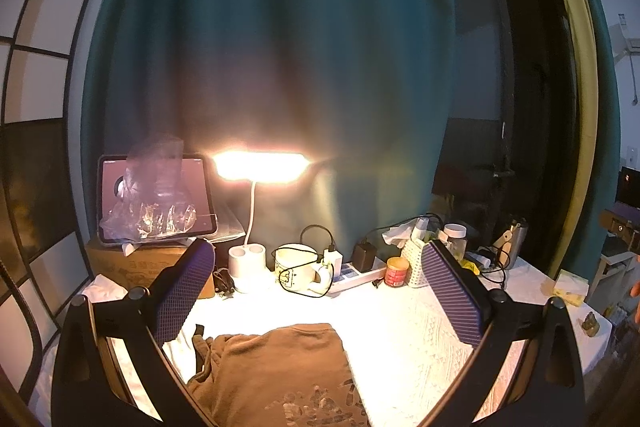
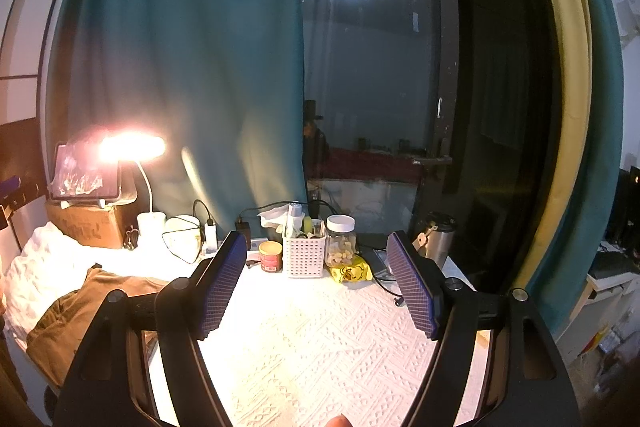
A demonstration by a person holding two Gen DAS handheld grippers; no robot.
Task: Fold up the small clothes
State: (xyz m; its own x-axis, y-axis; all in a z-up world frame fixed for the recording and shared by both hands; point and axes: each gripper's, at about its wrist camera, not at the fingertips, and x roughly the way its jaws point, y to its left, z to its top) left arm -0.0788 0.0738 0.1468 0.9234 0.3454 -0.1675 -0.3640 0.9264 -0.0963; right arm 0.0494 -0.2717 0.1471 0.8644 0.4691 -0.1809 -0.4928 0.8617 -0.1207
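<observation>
Brown fabric, a small garment [image 1: 276, 371] with a faded print, lies flat on the white textured cloth of the counter [image 1: 420, 331], right beneath the left hand-held gripper [image 1: 316, 287], whose jaws stand wide apart and hold nothing. Over to the right, the right hand-held gripper [image 2: 316, 283] hovers above bare cloth, jaws equally wide and empty. Farther back sit a lit desk lamp [image 1: 260, 167], a mug [image 1: 294, 269], a white basket [image 2: 304, 253] and a jar [image 2: 340, 241].

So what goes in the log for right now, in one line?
left tool: open, above brown shirt | right tool: open, empty, over white tablecloth | shirt: untouched
</observation>
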